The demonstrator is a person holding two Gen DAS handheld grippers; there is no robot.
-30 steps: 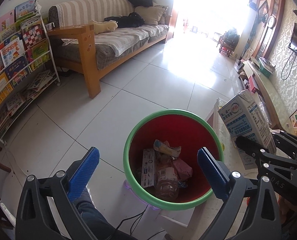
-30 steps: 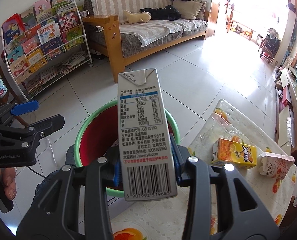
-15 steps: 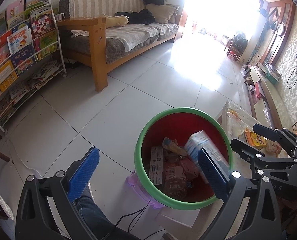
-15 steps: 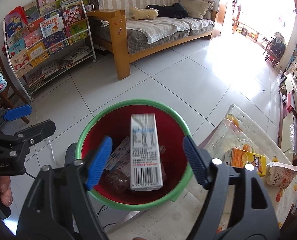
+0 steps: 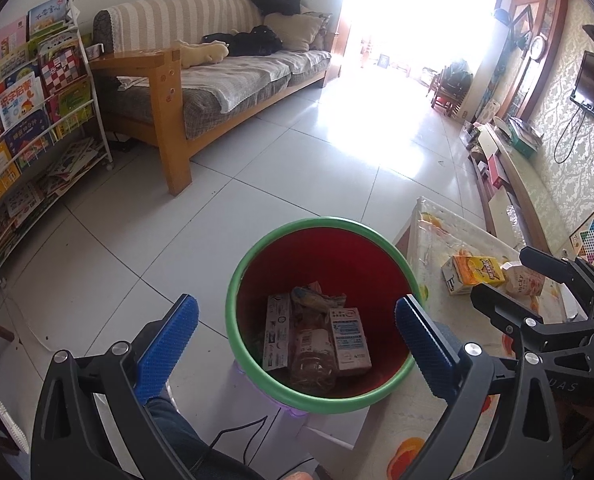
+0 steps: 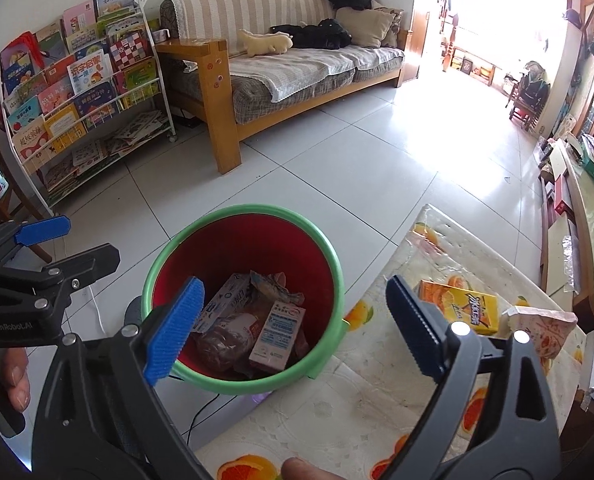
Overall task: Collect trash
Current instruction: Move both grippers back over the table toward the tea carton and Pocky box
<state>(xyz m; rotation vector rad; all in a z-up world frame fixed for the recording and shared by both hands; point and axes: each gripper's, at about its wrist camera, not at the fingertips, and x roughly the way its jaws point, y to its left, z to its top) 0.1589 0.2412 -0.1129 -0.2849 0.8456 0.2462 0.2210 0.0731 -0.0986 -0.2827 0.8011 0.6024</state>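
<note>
The left tool point(image 5: 295, 334) has its 2 ribbed blue pads spread wide apart, holding nothing, and frames the round bin point(image 5: 257, 248) from above. The bin is red plastic inside with a thick green rim and stands on the glossy white tile floor point(image 5: 257, 152), just beside the tabletop point(image 6: 337, 408), which is covered by a shiny cloth printed with orange slices.

The right tool point(image 6: 293, 328) is likewise spread wide and empty. In the right wrist view the bin point(image 6: 177, 248) sits at 11 o'clock from its gap.

In the bin, a white and blue milk carton point(image 5: 349, 340) lies flat on the heap, a boxy shape with printed panels, next to a crumpled clear plastic bottle point(image 5: 311, 356), a slim white box point(image 5: 277, 332) and a wrinkled wrapper point(image 5: 313, 298).

On the tabletop, at 2 o'clock from the bin, a yellow rectangular juice carton point(image 6: 467, 312) lies on its side, touching a pale pink gable-top carton point(image 6: 545, 328) to its right.

At 12 o'clock stands a wooden-framed sofa point(image 6: 297, 68) with striped fabric, and at 10 o'clock a white wire rack of picture books point(image 6: 81, 96).
</note>
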